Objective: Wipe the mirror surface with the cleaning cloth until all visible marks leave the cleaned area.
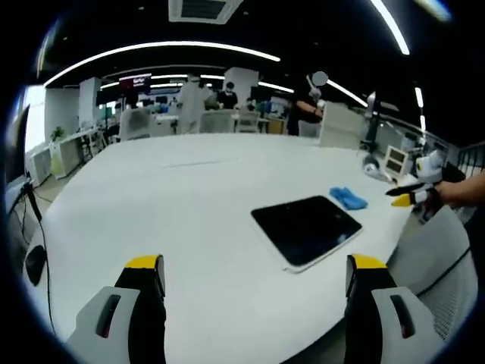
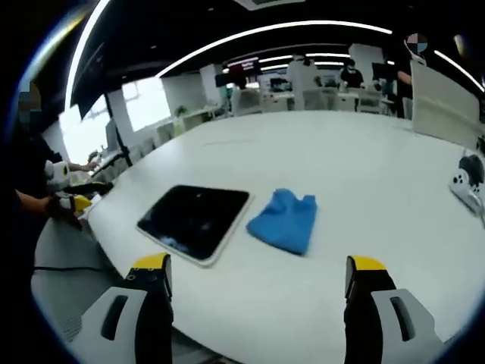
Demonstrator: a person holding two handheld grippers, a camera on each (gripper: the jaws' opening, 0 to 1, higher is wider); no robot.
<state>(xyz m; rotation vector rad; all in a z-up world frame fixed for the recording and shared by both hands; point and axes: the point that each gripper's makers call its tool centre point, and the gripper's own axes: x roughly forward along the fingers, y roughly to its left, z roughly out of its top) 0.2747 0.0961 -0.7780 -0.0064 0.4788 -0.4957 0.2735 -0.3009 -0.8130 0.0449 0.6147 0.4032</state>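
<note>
Lying beside mirror (image 2: 195, 221): cloth (image 2: 285, 220); no legible writing.

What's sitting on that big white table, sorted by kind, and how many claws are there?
Mirrors: 1, the dark mirror lying flat.
Cleaning cloths: 1, the blue cleaning cloth beside it.
Claws: 2, the left claw and the right claw, both open and empty.
Total: 4.

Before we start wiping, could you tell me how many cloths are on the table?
1: the blue cloth lies on the white table just beside the mirror, apart from both grippers. No other cloth is visible.
</note>
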